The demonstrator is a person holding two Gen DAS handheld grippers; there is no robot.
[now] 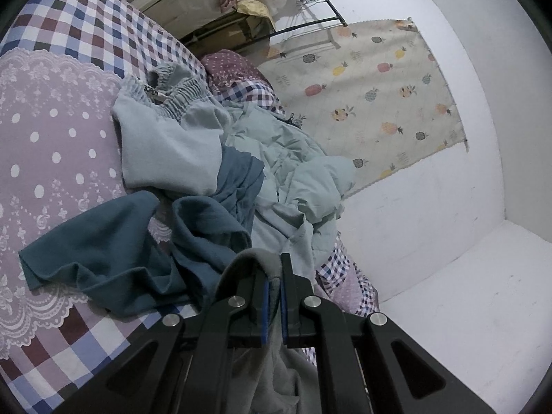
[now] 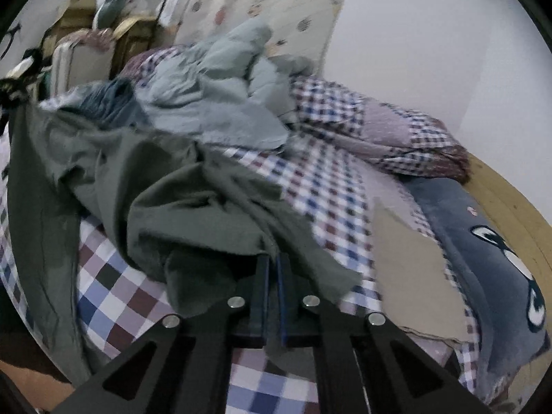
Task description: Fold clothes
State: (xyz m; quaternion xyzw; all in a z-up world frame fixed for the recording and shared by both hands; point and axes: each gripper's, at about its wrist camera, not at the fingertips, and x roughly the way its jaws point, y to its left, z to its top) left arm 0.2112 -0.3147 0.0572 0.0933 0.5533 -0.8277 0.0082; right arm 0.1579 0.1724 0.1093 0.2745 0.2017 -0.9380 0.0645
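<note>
On the bed (image 1: 69, 355), spread with a checked sheet in white, blue and maroon: one heap of clothes, unfolded.

Left tongs (image 1: 275, 276): jaws nearly together, blue pads pinching a fold of grey-green garment (image 1: 265, 262), which hangs down between the arms.

Right tongs (image 2: 272, 269): jaws drawn close, clamped on the edge of the same grey-green garment (image 2: 193, 207), which trails from the pads across the sheet and drapes over the bed's left side. View blurred.

Items in the heap, left wrist view: dark teal garment (image 1: 114, 252), crumpled, lying nearest the left tongs; pale blue shorts (image 1: 169, 141) with a gathered elastic waistband, beyond and partly over the teal piece; pale blue-green quilted cover (image 1: 293, 169), bunched against the wall side.

Other items: lilac polka-dot lace-printed panel (image 1: 45, 145) of the bedding; pineapple-print cloth (image 1: 376, 100) on the white wall; brown cardboard sheet (image 2: 410, 269) and dark blue cartoon-eyed pillow (image 2: 490, 265), side by side at the right of the bed.
</note>
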